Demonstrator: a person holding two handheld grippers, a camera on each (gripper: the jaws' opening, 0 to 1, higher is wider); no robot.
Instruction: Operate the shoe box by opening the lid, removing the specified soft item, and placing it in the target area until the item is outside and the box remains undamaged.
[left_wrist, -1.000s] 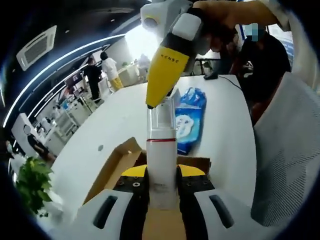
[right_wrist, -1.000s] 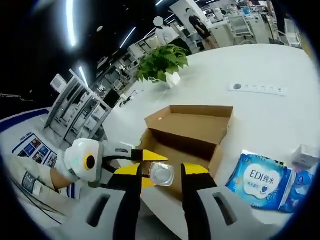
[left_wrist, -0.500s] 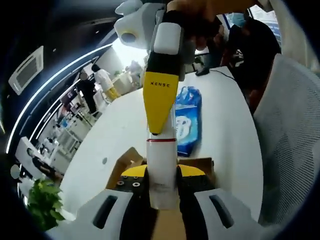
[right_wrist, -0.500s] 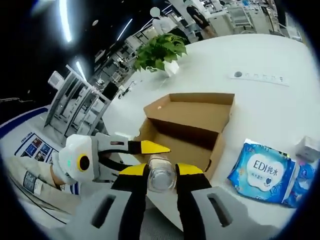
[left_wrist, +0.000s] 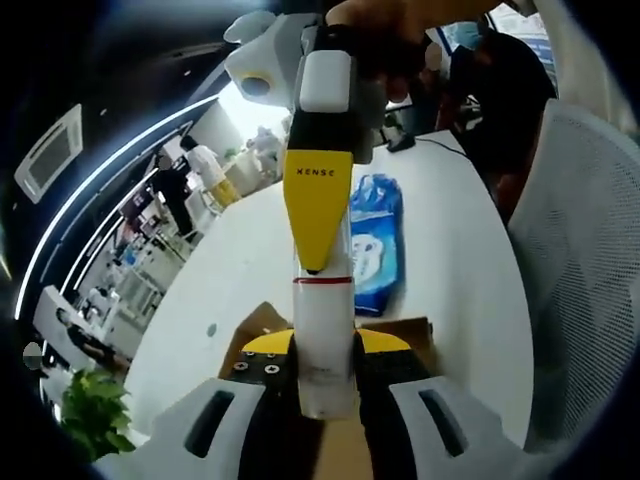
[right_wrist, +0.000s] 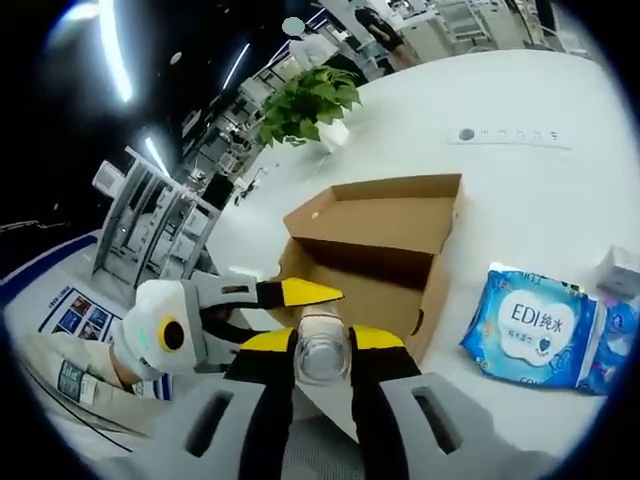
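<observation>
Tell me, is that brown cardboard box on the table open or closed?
Open. In the right gripper view the cardboard box has its lid folded back, and its brown inside shows from above.

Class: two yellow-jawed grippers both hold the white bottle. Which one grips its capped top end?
The right gripper: its jaws clamp the clear cap of the white bottle. The left gripper holds the base.

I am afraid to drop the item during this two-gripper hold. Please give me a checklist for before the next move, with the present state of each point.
1. Left gripper shut on white cylindrical bottle with a red ring: ok.
2. Right gripper shut on the bottle's clear top end: ok.
3. Brown cardboard shoe box open, no damage visible: ok.
4. Bottle lifted out of the box: ok.
5. Free space on white table near blue wet-wipes pack: ok.
6. Grip firm enough for one gripper alone: cannot tell.
</observation>
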